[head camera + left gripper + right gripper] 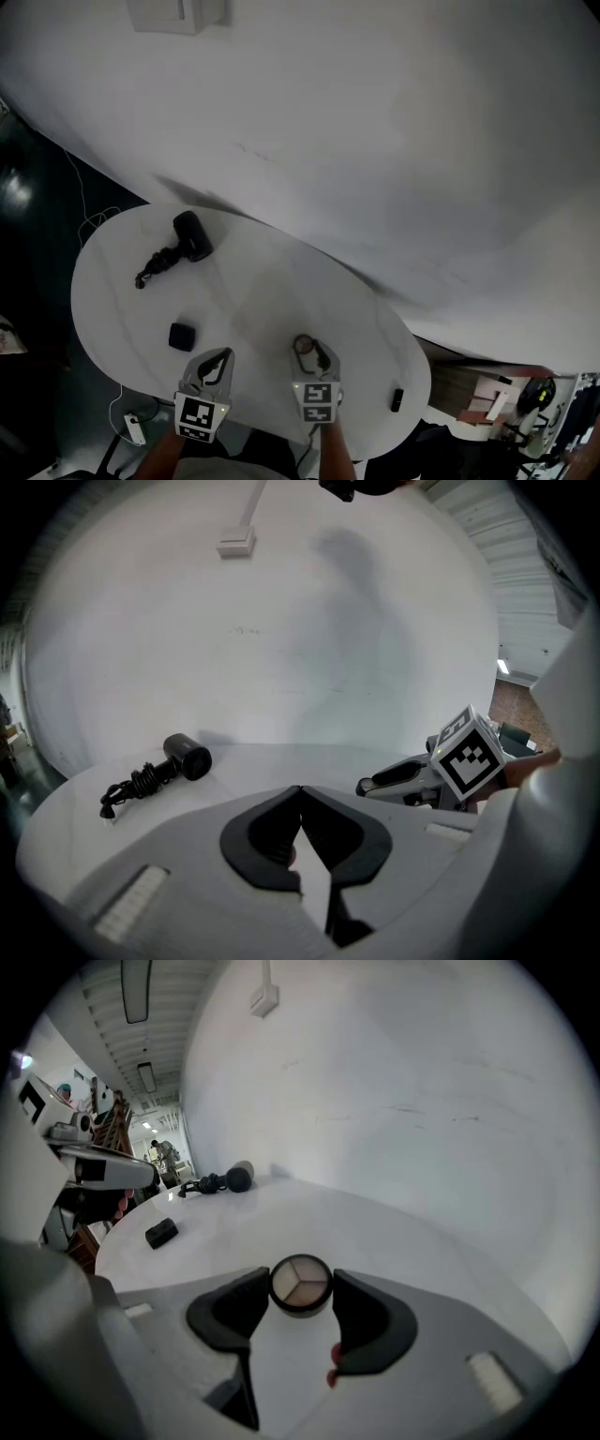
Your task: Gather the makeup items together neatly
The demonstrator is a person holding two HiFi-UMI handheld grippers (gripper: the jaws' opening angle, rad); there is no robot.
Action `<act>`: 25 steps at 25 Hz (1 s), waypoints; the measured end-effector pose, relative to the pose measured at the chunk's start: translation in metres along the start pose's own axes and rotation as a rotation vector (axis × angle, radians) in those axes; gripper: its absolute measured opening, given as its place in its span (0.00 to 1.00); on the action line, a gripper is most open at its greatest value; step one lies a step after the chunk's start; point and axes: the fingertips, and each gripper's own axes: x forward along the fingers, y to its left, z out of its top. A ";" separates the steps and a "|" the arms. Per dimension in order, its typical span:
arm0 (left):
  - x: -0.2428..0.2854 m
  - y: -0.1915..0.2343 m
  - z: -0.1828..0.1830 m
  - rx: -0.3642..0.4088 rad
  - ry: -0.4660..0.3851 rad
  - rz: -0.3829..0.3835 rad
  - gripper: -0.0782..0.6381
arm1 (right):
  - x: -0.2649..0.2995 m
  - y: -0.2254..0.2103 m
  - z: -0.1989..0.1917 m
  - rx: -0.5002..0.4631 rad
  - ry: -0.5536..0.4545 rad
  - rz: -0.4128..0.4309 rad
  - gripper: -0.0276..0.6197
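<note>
the round white table [281, 272] carries a black hair dryer [190, 236] at its far left, seen in every view. at the near edge the left gripper [300, 791] has its jaws tip to tip on nothing, and the right gripper [301, 1290] beside it clamps, jaws partway in, a round compact [301, 1283] whose three pale pans only its own view reveals. a small black case [181, 336] lies just left of the left gripper, and only the head view shows a tiny dark item [397, 400] near the right edge.
</note>
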 end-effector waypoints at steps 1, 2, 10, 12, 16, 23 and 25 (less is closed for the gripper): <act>-0.002 -0.001 0.001 0.003 -0.003 -0.007 0.12 | -0.005 0.001 0.002 0.003 -0.008 -0.008 0.37; -0.004 -0.002 0.001 0.008 -0.006 -0.015 0.12 | -0.009 0.002 0.004 0.008 -0.015 -0.016 0.37; -0.025 -0.013 0.009 0.061 -0.040 -0.094 0.12 | -0.056 0.012 0.012 0.053 -0.092 -0.109 0.37; -0.031 -0.017 0.009 0.072 -0.050 -0.113 0.12 | -0.068 0.016 0.010 0.064 -0.105 -0.130 0.37; -0.047 -0.024 0.004 0.097 -0.058 -0.149 0.12 | -0.090 0.029 0.000 0.092 -0.121 -0.166 0.37; -0.071 -0.032 -0.018 0.122 -0.044 -0.196 0.12 | -0.114 0.054 -0.029 0.134 -0.121 -0.210 0.37; -0.076 -0.035 -0.027 0.129 -0.036 -0.210 0.12 | -0.118 0.061 -0.039 0.147 -0.119 -0.217 0.37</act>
